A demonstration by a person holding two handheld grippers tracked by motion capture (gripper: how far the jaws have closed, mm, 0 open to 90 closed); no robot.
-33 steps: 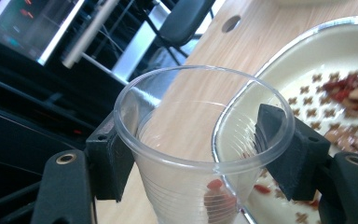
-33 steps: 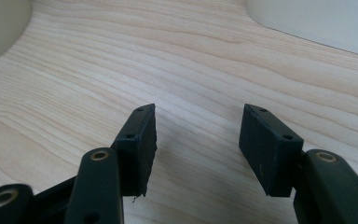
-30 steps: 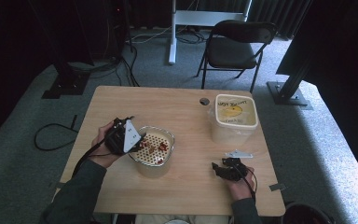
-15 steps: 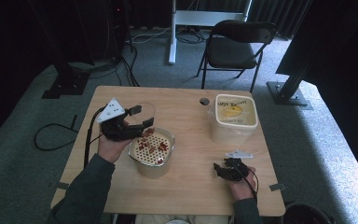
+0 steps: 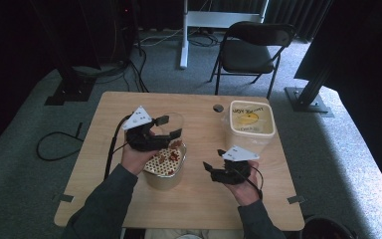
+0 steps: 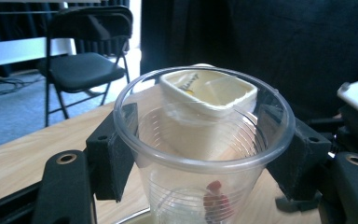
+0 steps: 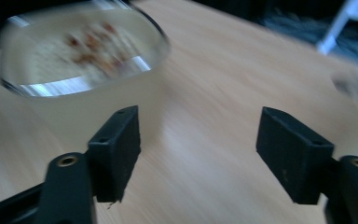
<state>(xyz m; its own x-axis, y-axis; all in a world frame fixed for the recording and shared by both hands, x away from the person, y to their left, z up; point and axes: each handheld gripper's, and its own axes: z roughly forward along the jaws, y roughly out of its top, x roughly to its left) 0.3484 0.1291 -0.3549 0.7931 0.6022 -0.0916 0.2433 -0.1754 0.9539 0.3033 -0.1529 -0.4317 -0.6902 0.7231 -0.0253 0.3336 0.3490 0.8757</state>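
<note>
My left gripper [image 5: 167,127] is shut on a clear plastic cup [image 5: 173,123], held upright above the far rim of a white container [image 5: 165,175] with a perforated metal strainer [image 5: 166,160] that carries red bits. In the left gripper view the jaws clamp the cup [image 6: 200,140] from both sides, with a red piece [image 6: 214,198] low inside it. My right gripper [image 5: 213,160] hovers above the table to the right of the container; its jaws have just been opening. In the right gripper view the gripper [image 7: 196,149] has nothing between its jaws, and the strainer [image 7: 74,51] lies ahead, blurred.
A cream tub with a yellow-printed lid [image 5: 250,124] stands at the back right of the wooden table [image 5: 199,209], near a small round hole [image 5: 218,107]. A black folding chair [image 5: 251,47] and cables lie on the carpet beyond the table.
The left gripper has lifted the cup and carried it right, over the container's far rim. The right gripper has risen off the table and its jaws stand wider apart.
</note>
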